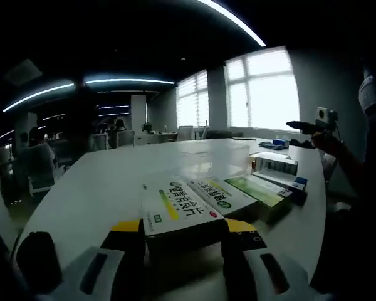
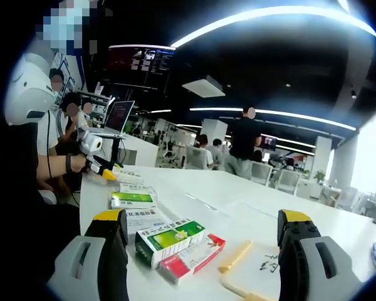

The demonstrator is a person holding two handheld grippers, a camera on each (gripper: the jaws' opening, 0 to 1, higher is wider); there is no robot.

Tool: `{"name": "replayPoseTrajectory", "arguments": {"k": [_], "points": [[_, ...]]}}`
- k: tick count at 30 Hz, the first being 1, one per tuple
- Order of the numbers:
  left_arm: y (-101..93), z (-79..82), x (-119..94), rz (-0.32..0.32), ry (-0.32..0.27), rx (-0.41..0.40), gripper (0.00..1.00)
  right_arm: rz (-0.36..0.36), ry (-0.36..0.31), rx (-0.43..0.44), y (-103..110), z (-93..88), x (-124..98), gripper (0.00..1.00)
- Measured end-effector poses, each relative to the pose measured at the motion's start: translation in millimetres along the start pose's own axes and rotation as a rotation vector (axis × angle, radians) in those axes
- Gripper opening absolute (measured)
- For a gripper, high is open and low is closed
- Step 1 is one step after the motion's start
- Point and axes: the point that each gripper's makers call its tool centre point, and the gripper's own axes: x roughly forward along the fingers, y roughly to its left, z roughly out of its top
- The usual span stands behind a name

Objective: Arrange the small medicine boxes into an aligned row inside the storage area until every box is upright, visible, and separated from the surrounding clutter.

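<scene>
— Medicine boxes point(image 1: 229, 195) are lying flat in a loose line at the lower centre of the left gripper view, on the white desk point(image 1: 113, 182). No box is standing upright yet.

— And the claws?

— The left claw point(image 1: 183, 241) is gripping the nearest white box point(image 1: 175, 210). The right claw point(image 2: 203, 241) is hanging open over a green box point(image 2: 169, 240) and a red box point(image 2: 191, 257). Most work is remaining, I think.

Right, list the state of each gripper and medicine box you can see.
Left gripper: shut on white-yellow box, lying flat.
Right gripper: open, holding nothing.
Green-white box: on its side, resting on red-white box.
Red-white box: flat on table.
</scene>
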Motion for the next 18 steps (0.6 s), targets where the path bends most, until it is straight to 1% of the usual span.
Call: {"name": "replayPoseTrajectory", "arguments": {"k": [2, 10, 18], "points": [[0.8, 3.9, -1.2, 0.001, -0.018, -0.011, 0.46, 0.002, 0.001, 0.0, 0.8, -0.2, 0.0, 0.98], [4.5, 22.9, -5.7, 0.027, -0.088, 0.006, 0.46, 0.004, 0.004, 0.011, 1.5, -2.7, -0.3, 0.98], [-1.8, 43.7, -8.0, 0.018, -0.153, 0.026, 0.46, 0.01, 0.011, 0.026, 5.5, -4.8, 5.0, 0.98]]}}
